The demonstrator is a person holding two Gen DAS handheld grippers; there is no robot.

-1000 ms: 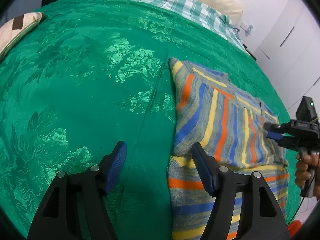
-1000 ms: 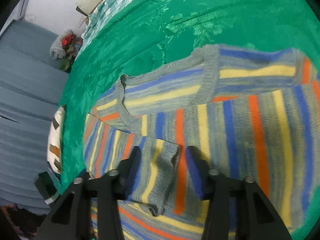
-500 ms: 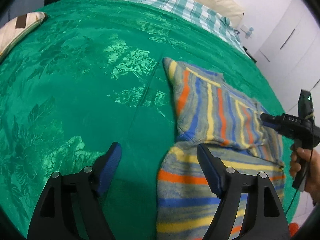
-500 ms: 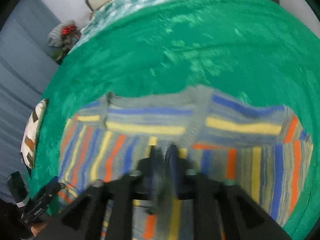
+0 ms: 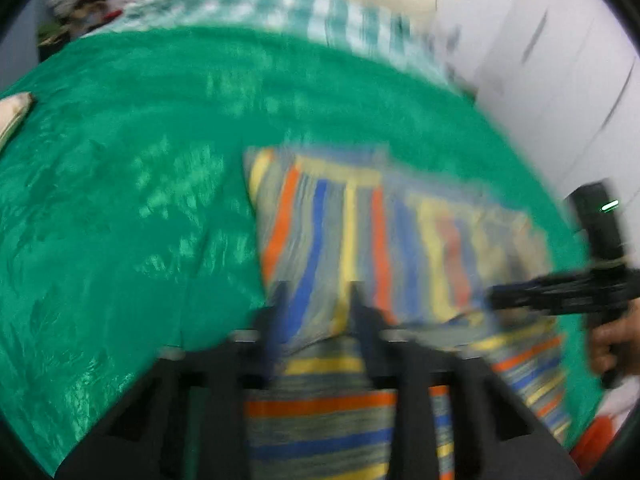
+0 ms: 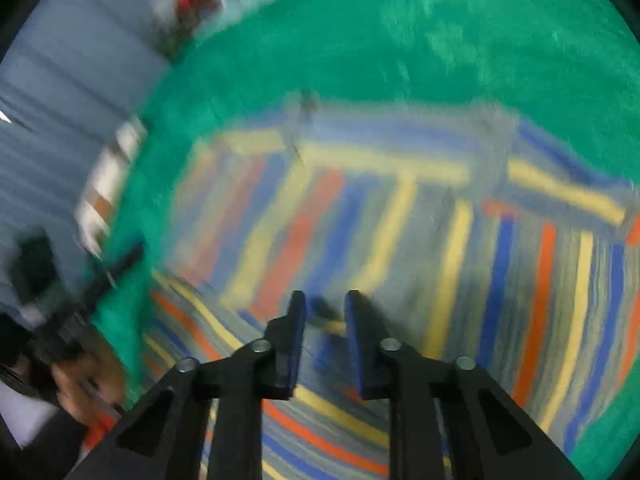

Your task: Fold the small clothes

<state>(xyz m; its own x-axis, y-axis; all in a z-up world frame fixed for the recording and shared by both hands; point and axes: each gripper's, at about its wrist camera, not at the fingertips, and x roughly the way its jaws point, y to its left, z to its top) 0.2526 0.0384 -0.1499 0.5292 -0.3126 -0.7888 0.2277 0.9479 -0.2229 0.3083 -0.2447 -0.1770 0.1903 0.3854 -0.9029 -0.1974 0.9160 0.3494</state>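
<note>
The left gripper (image 5: 316, 300), which a second ago stood wide apart over the bare green bedspread (image 5: 120, 208) beside the garment, has slid across onto the striped sweater (image 5: 360, 232) and its jaws are closing, with a ridge of the knit between them; whether the pads already pinch it the blur does not let one tell; the right gripper (image 6: 325, 312), a moment ago straddling a folded cuff, is likewise closing with a small dark bit of fabric in the gap, and its view has rolled, so the stripes now run at a different slant; both frames are smeared by movement. The sweater lies spread on the bedspread, near its right side in the left view, with one part already folded over the body; judged from this, both hands are taking hold of an edge for the next fold, so the task seems partway through. No container is in view; only a pillow (image 5: 14, 114) at the bed's edge.
</note>
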